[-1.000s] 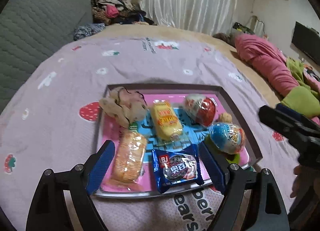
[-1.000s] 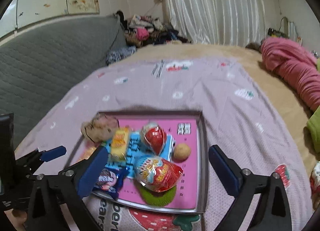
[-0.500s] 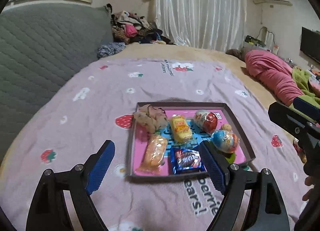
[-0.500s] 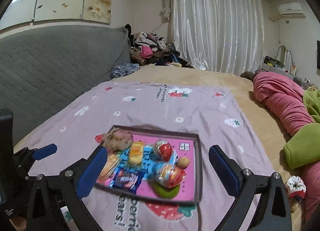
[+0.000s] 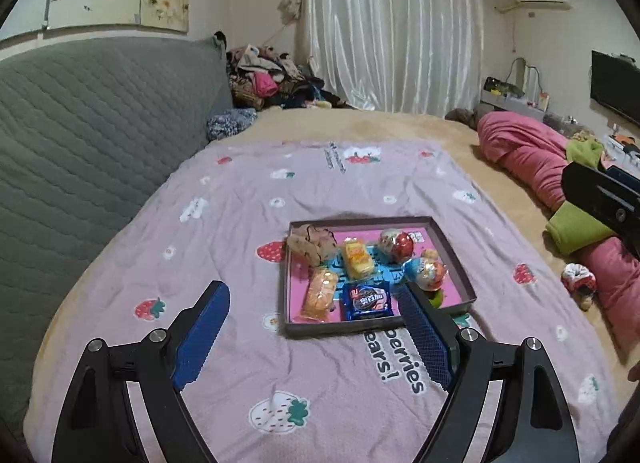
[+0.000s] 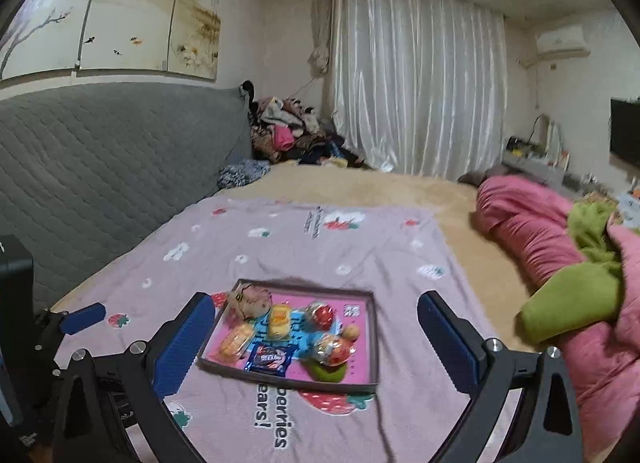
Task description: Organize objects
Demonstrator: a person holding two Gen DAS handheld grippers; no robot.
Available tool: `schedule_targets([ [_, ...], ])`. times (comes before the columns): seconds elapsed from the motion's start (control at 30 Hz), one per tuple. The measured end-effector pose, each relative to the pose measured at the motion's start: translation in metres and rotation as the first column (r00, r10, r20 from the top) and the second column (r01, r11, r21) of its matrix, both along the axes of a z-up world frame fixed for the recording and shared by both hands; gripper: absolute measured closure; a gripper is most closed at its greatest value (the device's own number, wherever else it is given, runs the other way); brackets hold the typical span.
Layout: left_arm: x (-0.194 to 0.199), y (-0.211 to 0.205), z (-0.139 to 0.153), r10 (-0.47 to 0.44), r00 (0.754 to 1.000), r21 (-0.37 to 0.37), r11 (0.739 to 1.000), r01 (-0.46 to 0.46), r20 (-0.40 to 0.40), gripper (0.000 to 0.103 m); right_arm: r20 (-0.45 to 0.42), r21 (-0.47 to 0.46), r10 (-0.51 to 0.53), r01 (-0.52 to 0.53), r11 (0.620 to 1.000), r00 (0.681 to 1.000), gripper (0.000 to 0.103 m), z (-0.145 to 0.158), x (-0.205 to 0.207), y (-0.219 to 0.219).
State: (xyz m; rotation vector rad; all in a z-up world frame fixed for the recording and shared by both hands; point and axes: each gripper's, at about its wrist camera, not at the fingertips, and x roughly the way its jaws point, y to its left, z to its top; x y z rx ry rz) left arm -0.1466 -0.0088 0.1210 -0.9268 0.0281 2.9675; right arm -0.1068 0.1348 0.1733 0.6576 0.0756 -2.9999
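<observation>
Evidently both the left claw [image 5: 314, 337] and right claw [image 6: 314, 341] are spread, nothing pinched. The light, crinkly, slippery cookie packet [image 5: 366, 300] at the tray's [image 5: 456, 259] near edge is best taken across its flat sides.

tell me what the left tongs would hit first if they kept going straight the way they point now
Probably the near edge of the tray or the blue cookie packet just inside it. The left tongs stand open and empty, angled down at the tray on the strawberry blanket. Depth is hard to judge through the fisheye.
</observation>
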Motion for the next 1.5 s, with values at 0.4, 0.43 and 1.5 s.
schedule_targets([
  [0.4, 0.047, -0.012, 0.03, 0.043, 0.998, -0.008, 0.999, -0.044, -0.042, 0.016, 0.001, -0.007, 0.003, -0.003, 1.0, 1.0, 0.001, 0.005, 0.047, 0.006],
  [0.43, 0.05, -0.013, 0.03, 0.044, 0.998, -0.007, 0.999, -0.044, -0.039, 0.016, 0.006, -0.009, 0.003, -0.003, 1.0, 1.0, 0.001, 0.002, 0.05, 0.006],
  [1.5, 0.124, 0.001, -0.015, 0.047, 0.998, -0.03, 0.998, -0.048, -0.05, 0.016, 0.043, 0.006, -0.008, 0.008, 1.0, 0.999, 0.001, -0.059, 0.125, 0.025],
])
